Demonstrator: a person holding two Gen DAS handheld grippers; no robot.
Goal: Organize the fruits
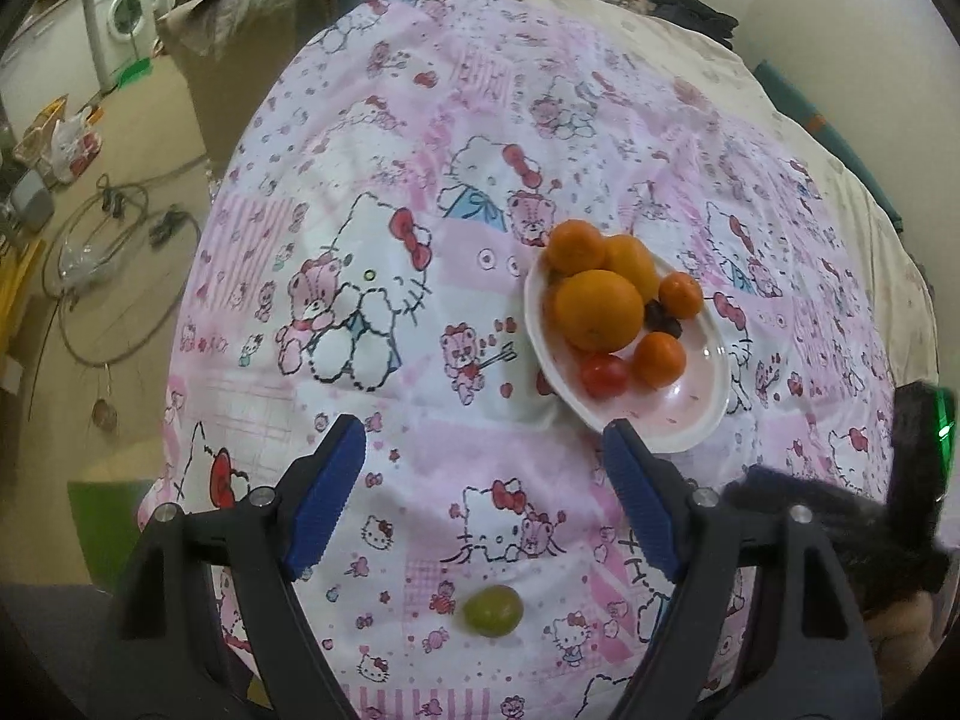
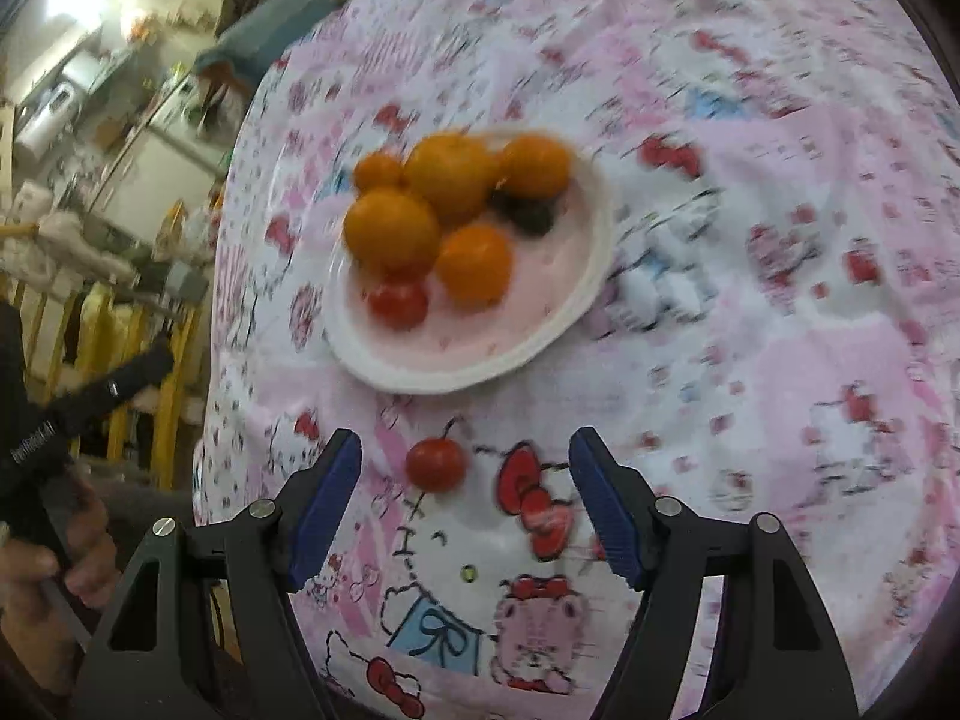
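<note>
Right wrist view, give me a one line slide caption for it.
Open right gripper hovers over a red cherry tomato on the cartoon-print cloth, near a white plate of oranges.

Left gripper [image 1: 483,456]: black frame with blue ribbed pads, jaws spread wide, nothing between them, pointing forward and down.
Right gripper [image 2: 465,468]: same black frame with blue ribbed pads, jaws spread wide, gripping nothing, angled downward; its view is motion-blurred.
Left hand [image 2: 45,570]: bare fingers wrapped round a black handle, seen at the right wrist view's left edge.
</note>
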